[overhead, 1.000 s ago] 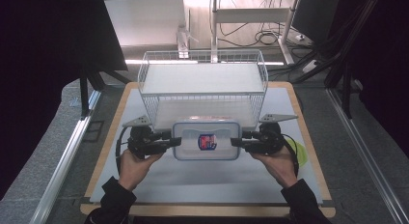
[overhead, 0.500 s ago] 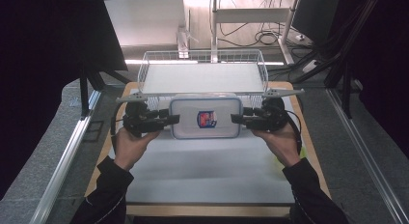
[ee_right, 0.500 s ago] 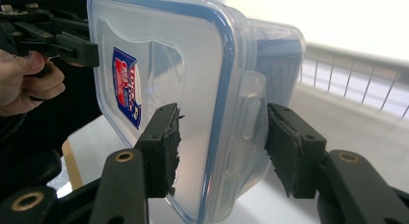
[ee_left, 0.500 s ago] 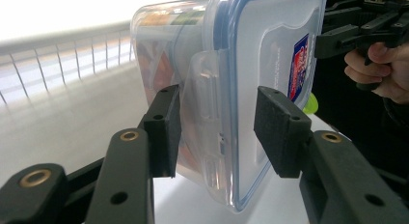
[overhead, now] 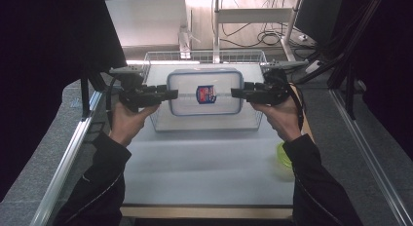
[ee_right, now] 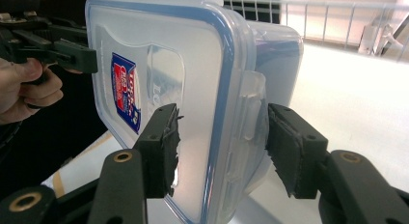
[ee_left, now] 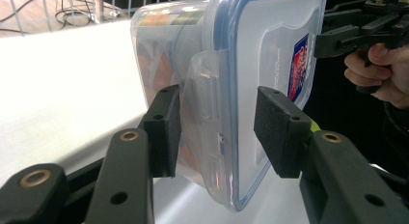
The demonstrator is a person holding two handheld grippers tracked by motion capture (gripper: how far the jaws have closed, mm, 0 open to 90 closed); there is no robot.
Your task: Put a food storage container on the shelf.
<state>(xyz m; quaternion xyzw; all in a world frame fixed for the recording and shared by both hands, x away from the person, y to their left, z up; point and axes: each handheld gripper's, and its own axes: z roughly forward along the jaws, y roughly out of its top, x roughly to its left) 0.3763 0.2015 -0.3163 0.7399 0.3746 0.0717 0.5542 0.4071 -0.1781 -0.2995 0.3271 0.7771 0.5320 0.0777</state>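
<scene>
Container (overhead: 205, 93) held in the air between the two tools, above the wire basket (overhead: 160, 56) at the far end of the table: the left gripper (overhead: 171, 94) clamps its left short end and the right gripper (overhead: 237, 93) its right short end, each with the jaws closed on a side latch. In the left gripper view the black pads sit either side of the container's (ee_left: 226, 79) clear latch flap, one under the body and one on the lid; the right gripper view shows the same hold mirrored, one pad on the lid and the other beside the latch of the container (ee_right: 193, 89). The box is a rounded rectangle of clear plastic with a frosted lid, a blue seal running round the rim and a red-and-blue label (overhead: 206, 93) in the middle of the lid (something orange shows faintly through the wall, too blurred to tell). The pads are matte, foam-like blocks bolted to black arms with brass-coloured rivets. The basket is thin white wire in a grid. Beneath lies a pale, smooth mat on a wood-edged table (overhead: 204, 211), with a yellow-green round object (overhead: 284, 155) near the right forearm. Grey carpet-like panels flank the table; cables and a metal frame stand behind.
</scene>
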